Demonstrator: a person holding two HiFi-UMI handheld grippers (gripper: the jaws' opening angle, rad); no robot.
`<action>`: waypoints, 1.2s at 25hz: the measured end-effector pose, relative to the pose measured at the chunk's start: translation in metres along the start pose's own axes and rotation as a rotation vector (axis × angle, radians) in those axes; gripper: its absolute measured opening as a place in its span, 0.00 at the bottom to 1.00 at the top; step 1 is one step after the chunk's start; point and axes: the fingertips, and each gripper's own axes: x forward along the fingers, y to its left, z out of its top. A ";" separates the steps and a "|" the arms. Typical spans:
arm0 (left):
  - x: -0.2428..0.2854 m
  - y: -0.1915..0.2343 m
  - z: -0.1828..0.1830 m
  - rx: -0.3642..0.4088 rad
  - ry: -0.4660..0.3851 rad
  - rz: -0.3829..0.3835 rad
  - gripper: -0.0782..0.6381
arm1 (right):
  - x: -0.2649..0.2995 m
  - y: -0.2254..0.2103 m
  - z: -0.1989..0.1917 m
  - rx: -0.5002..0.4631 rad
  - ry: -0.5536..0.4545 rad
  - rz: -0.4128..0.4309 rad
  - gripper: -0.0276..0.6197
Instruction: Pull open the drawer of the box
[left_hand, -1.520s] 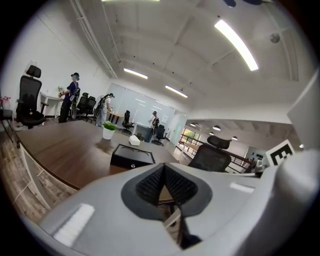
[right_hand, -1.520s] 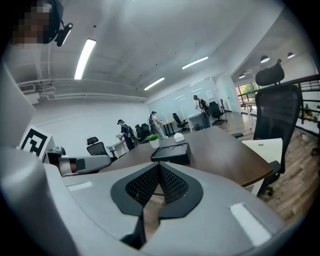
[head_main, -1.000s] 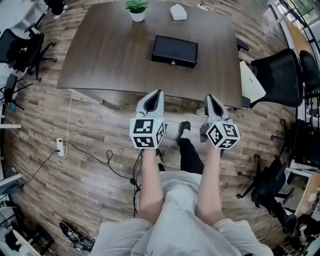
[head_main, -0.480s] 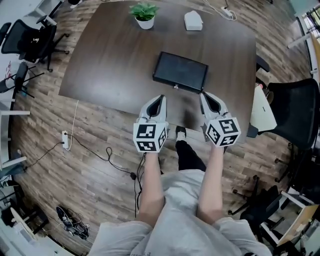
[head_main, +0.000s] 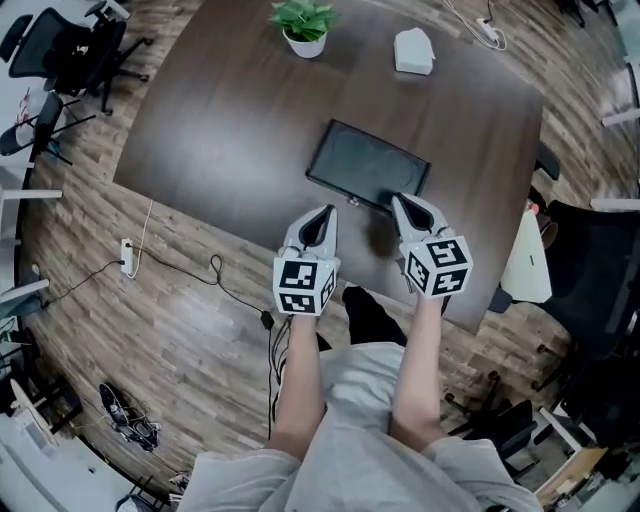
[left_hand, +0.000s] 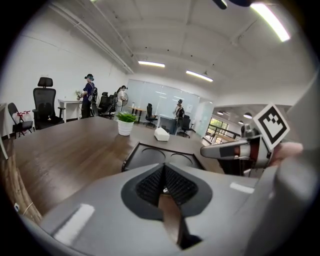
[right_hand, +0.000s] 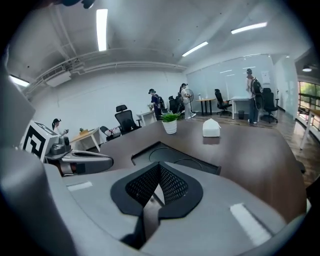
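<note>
The black box lies flat close to the table's near edge, its drawer front facing the person. The left gripper and the right gripper hang side by side at that edge, just before the box. Both have their jaws pressed together with nothing between them. A potted plant stands by the far edge.

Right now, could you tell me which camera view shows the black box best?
The head view shows almost the whole black box, lid and front edge. The left and right gripper views show only its top, the near part hidden behind the left claw and right claw.
</note>
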 end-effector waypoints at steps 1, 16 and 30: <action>0.005 0.000 -0.003 0.001 0.012 0.002 0.18 | 0.006 -0.002 0.000 -0.025 0.030 0.000 0.05; 0.055 -0.011 -0.055 0.018 0.159 0.025 0.18 | 0.057 -0.007 -0.047 -0.286 0.437 0.148 0.05; 0.066 -0.020 -0.062 0.023 0.101 0.003 0.28 | 0.062 -0.005 -0.059 -0.260 0.501 0.207 0.05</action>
